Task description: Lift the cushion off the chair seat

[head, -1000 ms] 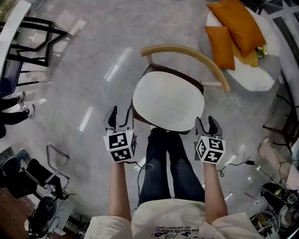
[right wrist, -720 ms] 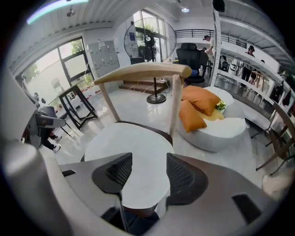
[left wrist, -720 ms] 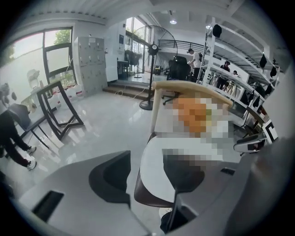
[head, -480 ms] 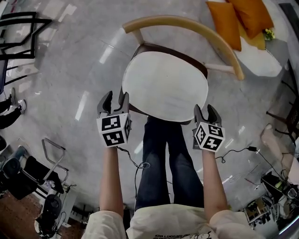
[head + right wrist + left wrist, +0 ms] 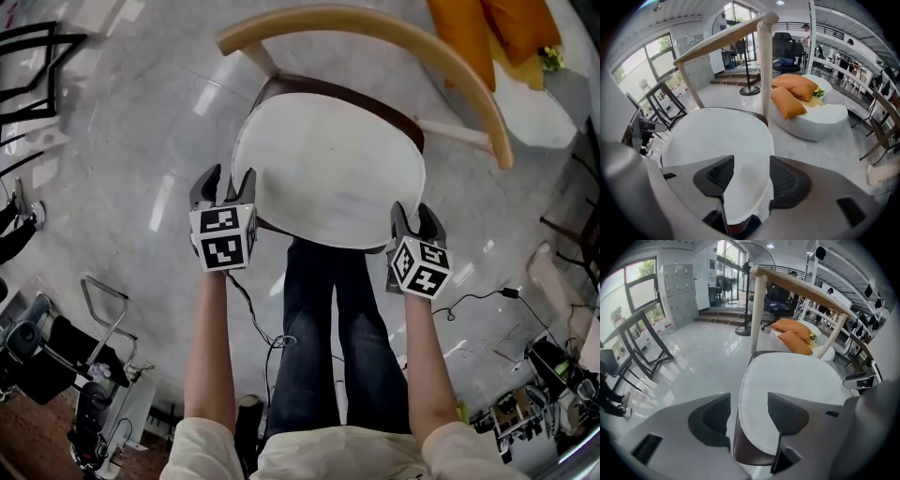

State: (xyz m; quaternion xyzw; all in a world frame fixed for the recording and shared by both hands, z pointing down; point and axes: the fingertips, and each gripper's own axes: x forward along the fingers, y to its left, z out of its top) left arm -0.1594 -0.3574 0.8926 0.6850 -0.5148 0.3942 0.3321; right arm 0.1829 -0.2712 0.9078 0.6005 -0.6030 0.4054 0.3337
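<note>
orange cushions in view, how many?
2: front cushion and back cushion, both on the white pouf beyond the chair; others could be hidden.

L arm (image 5: 208, 347), R arm (image 5: 424, 361) straight out, both grippers tipped steeply down. L gripper (image 5: 230, 176) jaws opening, cushion (image 5: 328, 169) edge between, not pinched. R gripper (image 5: 413, 212) jaws apart, cushion edge between, no squeeze.

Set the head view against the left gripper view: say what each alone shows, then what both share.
Head view only: the person's legs in jeans and a cable on the floor. Left gripper view only: tall windows and grey lockers. Both: the white cushion on the chair seat, the curved wooden backrest and the orange pillows.
</note>
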